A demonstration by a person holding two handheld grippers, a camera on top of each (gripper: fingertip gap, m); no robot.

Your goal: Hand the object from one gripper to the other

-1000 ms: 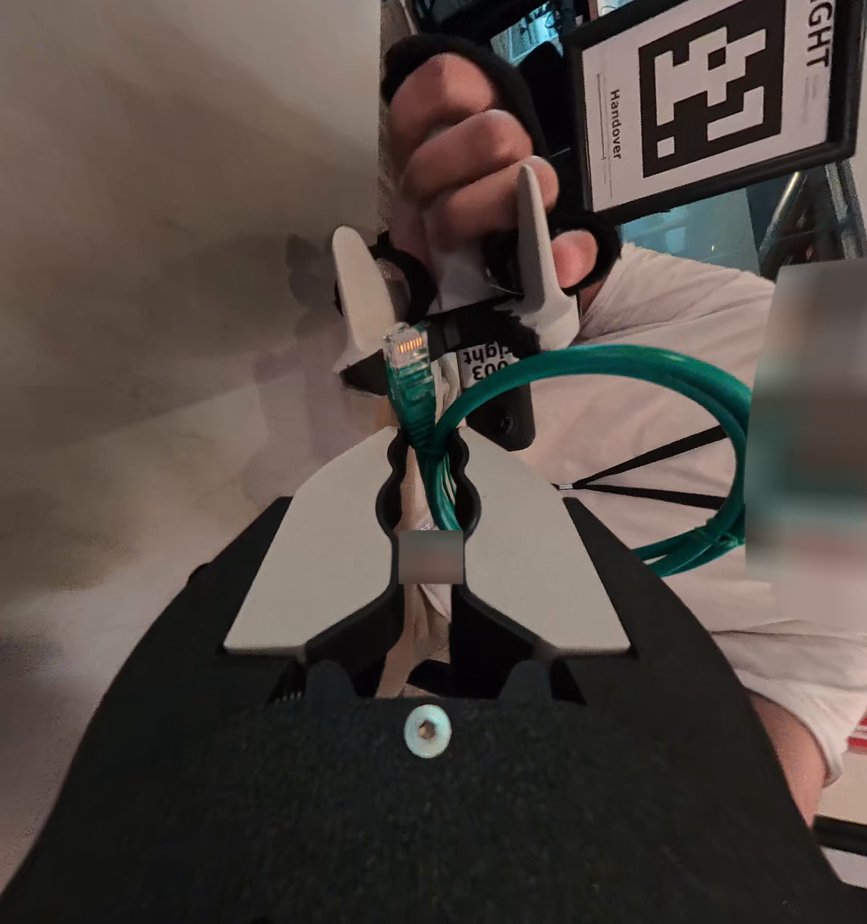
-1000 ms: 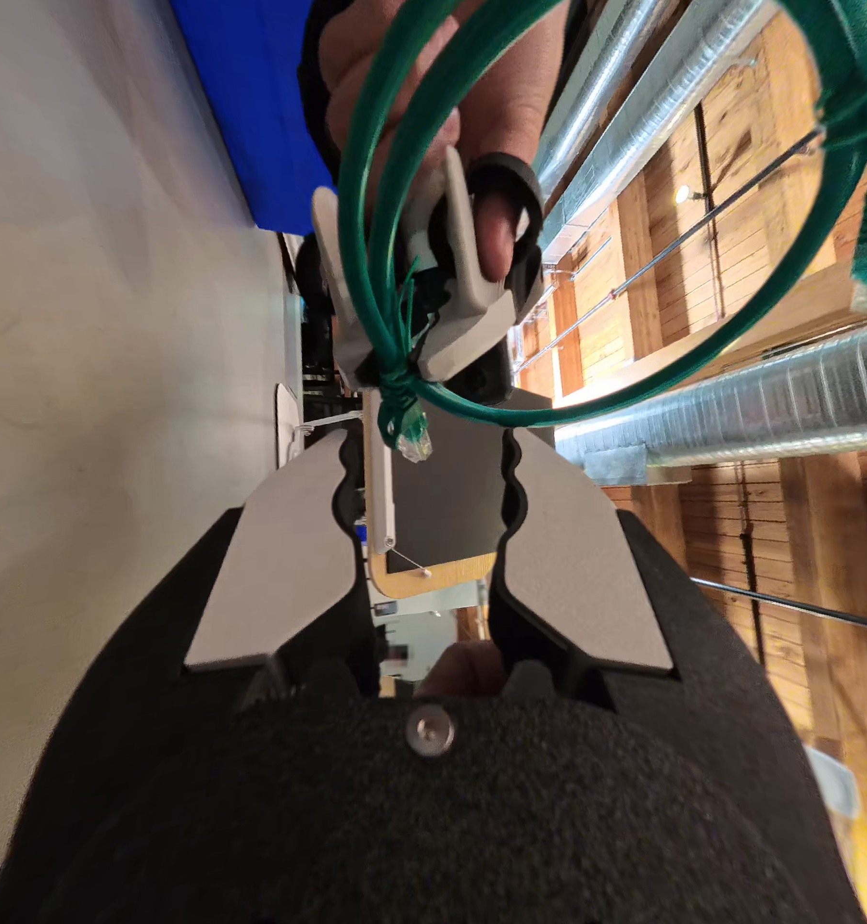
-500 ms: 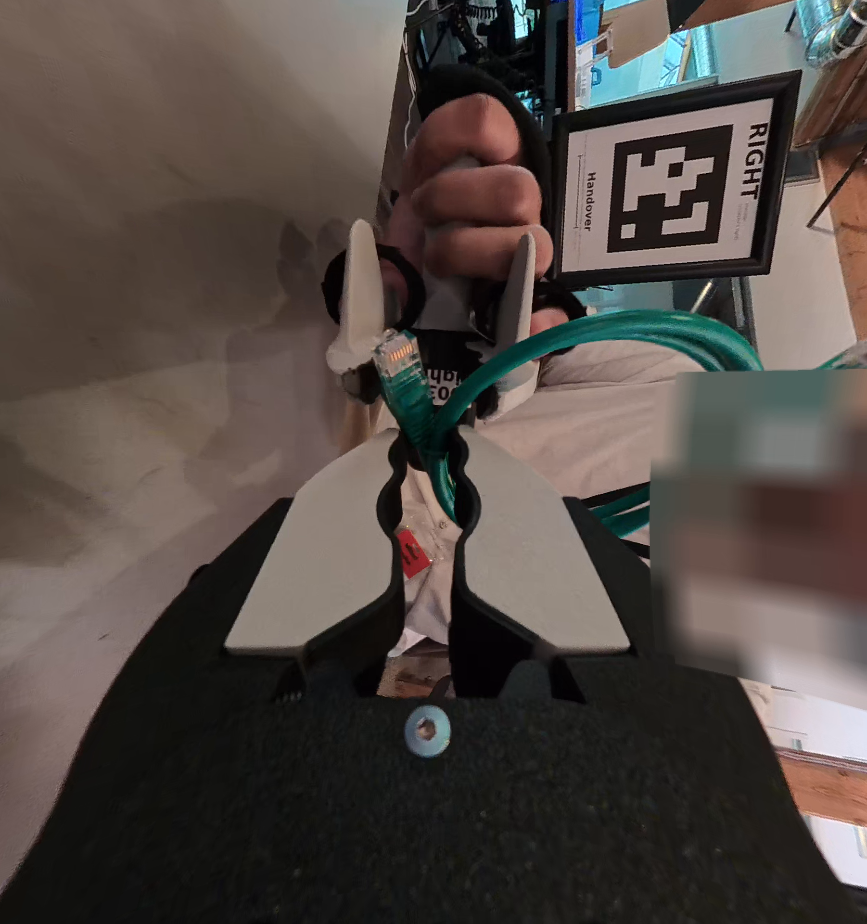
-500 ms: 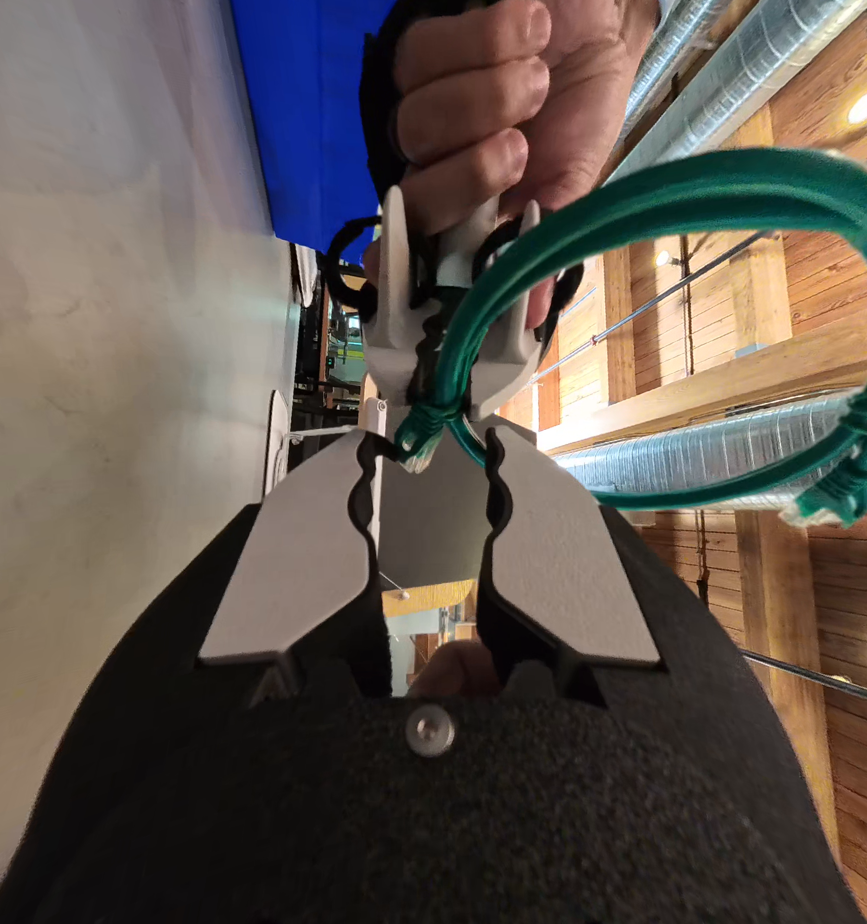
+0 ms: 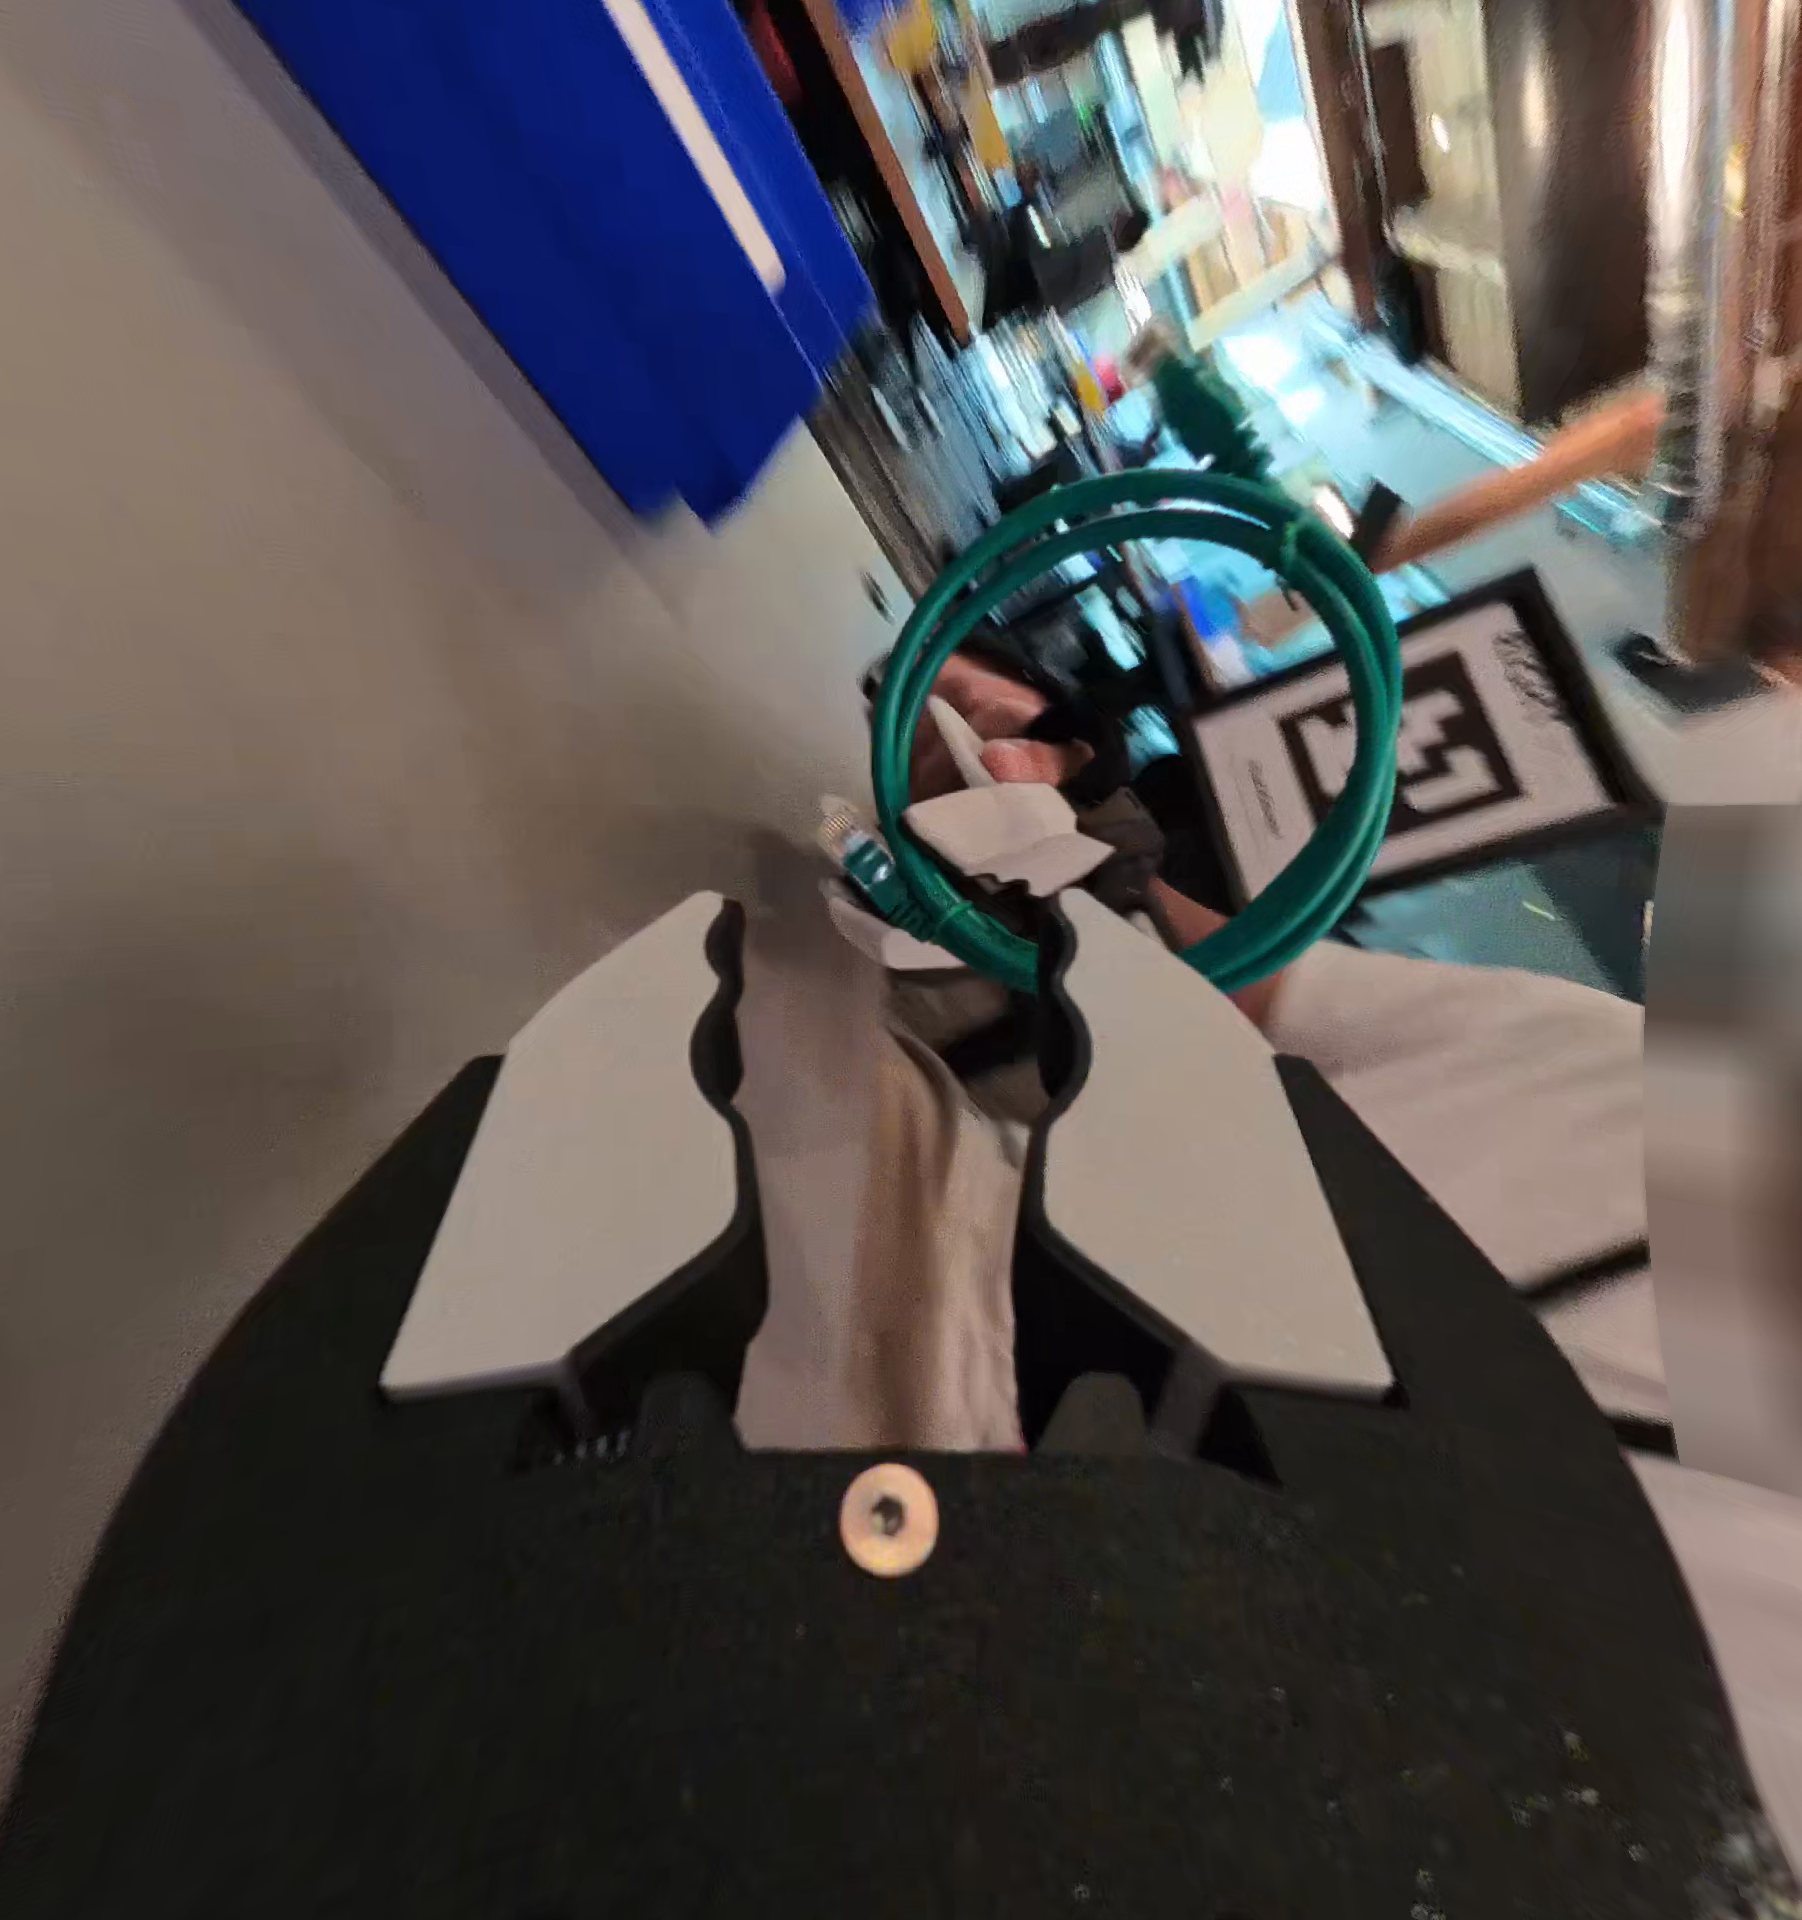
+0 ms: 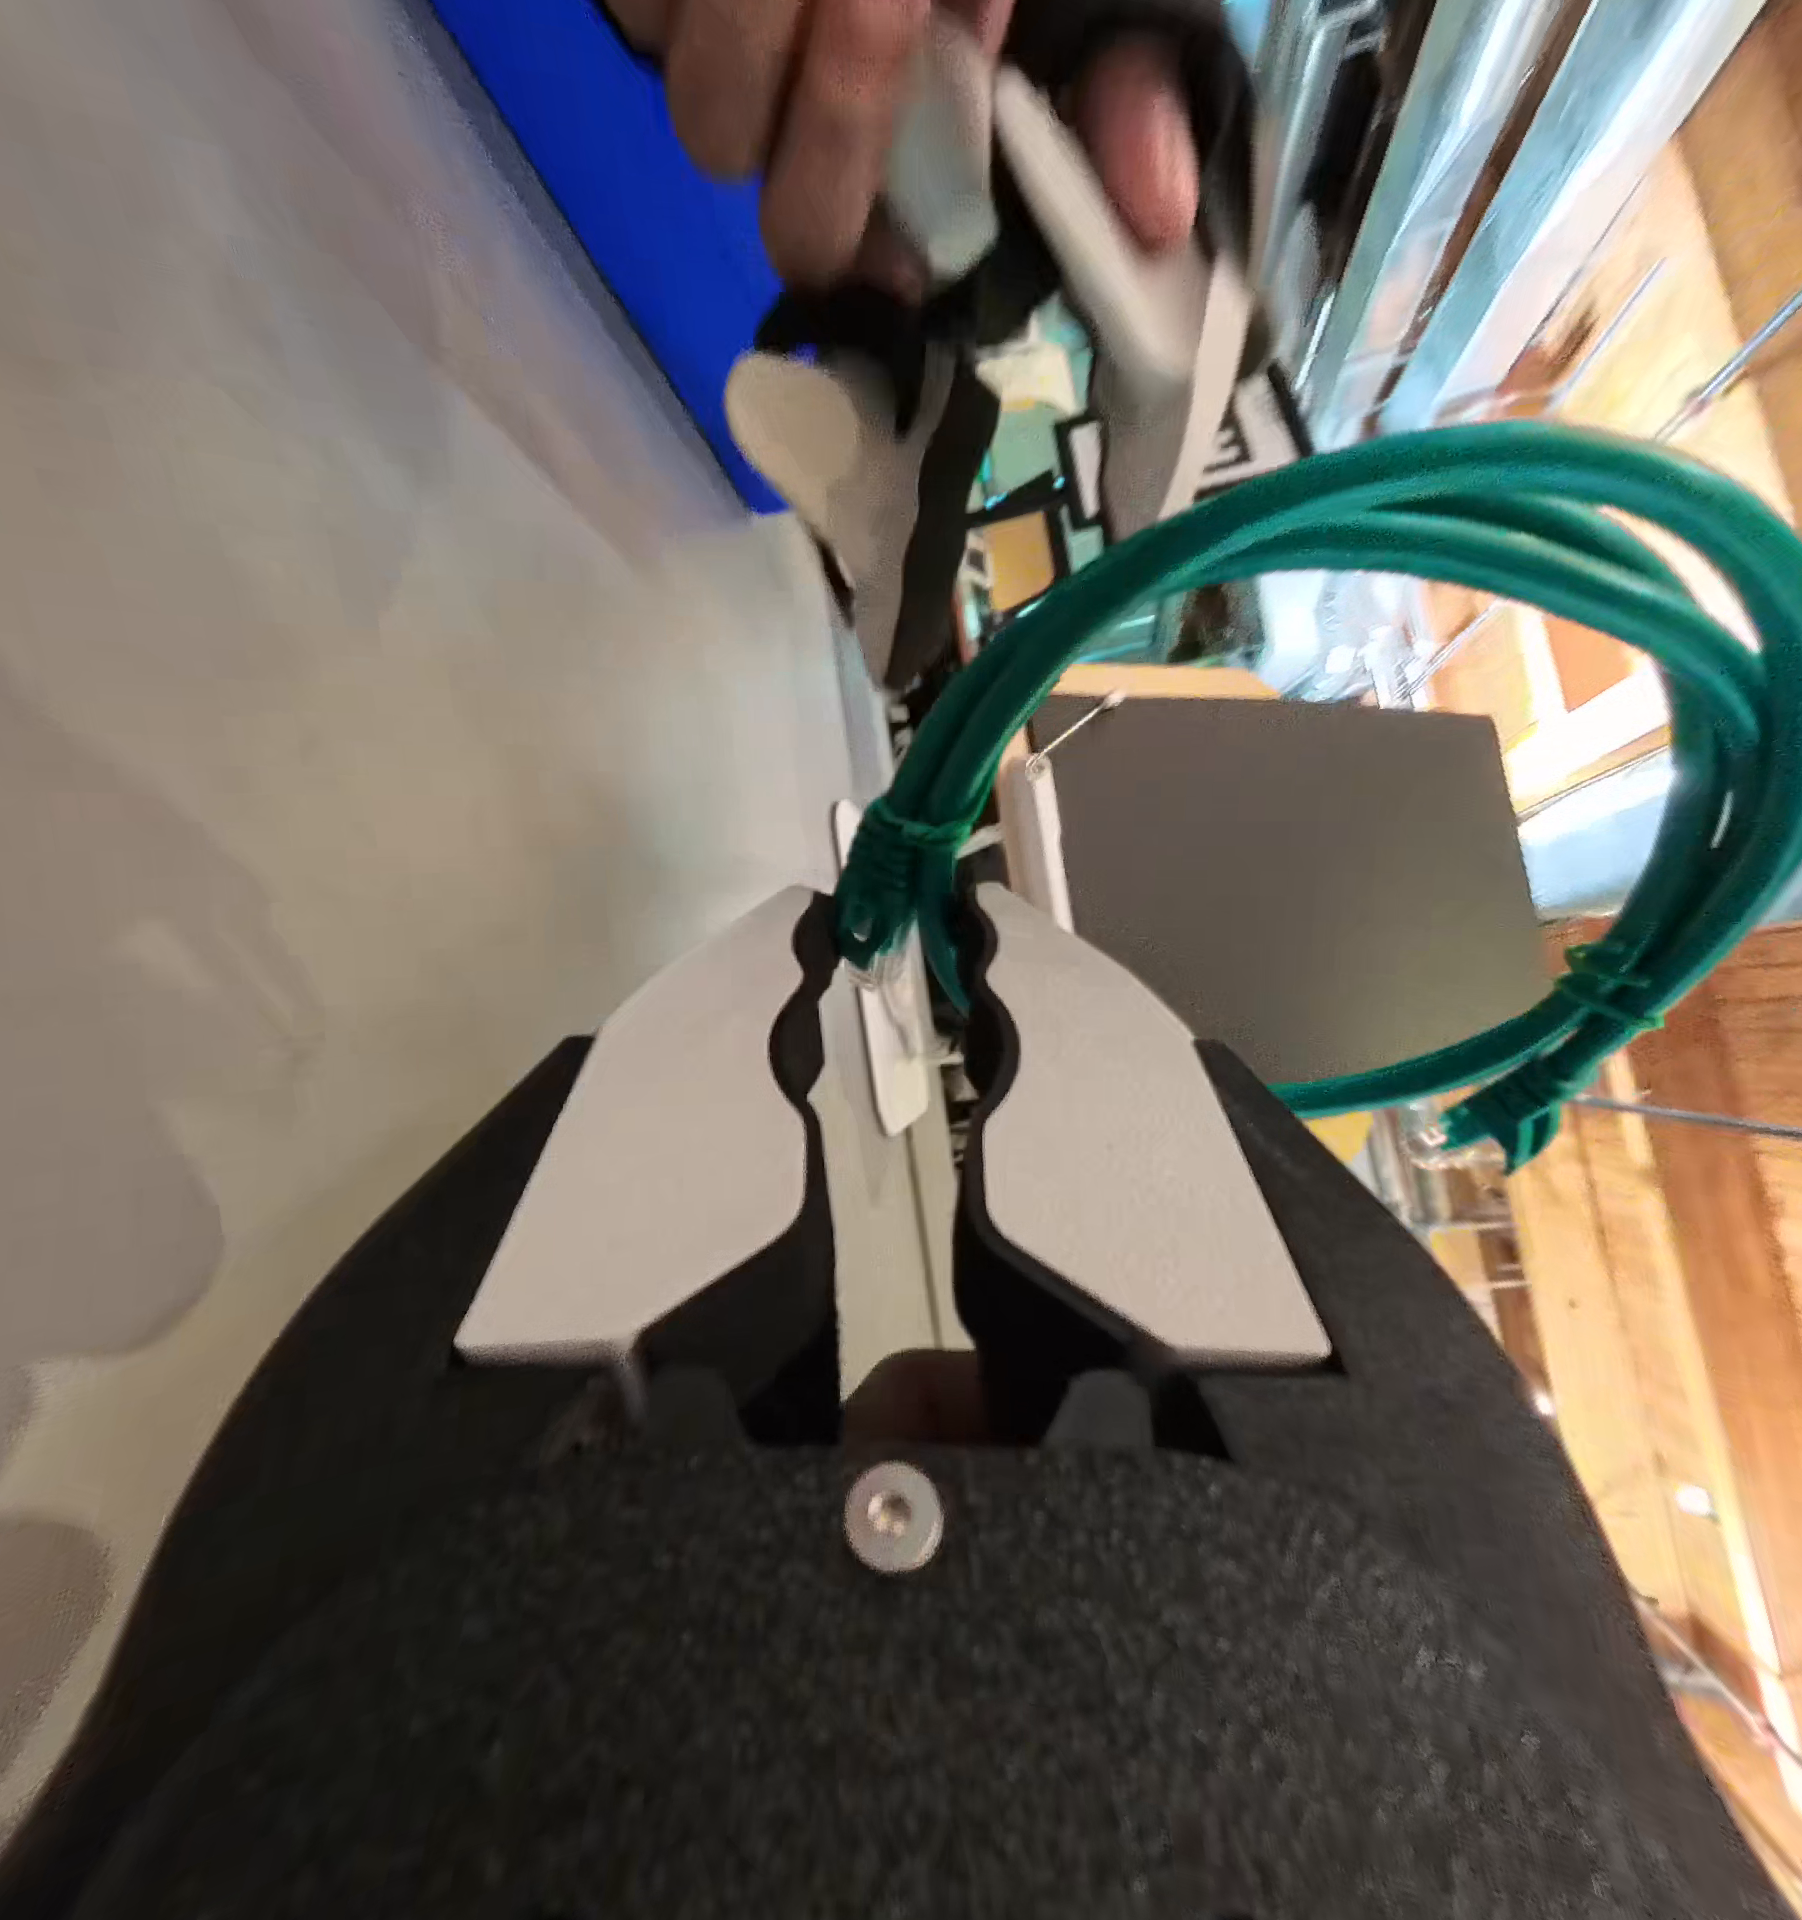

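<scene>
The green network cable [image 6: 1479, 509] is wound into a loose round coil of several loops, bound by thin green ties in two spots. A clear plug [image 6: 881, 961] at one tied bunch sits pinched between the right gripper [image 6: 902, 914] fingertips; the coil [image 5: 1136, 727] arcs free in the air.

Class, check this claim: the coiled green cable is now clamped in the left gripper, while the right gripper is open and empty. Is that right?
No, the sides are swapped. The right wrist view shows the right gripper shut on the green cable; the left wrist view shows the left gripper open and empty.
</scene>
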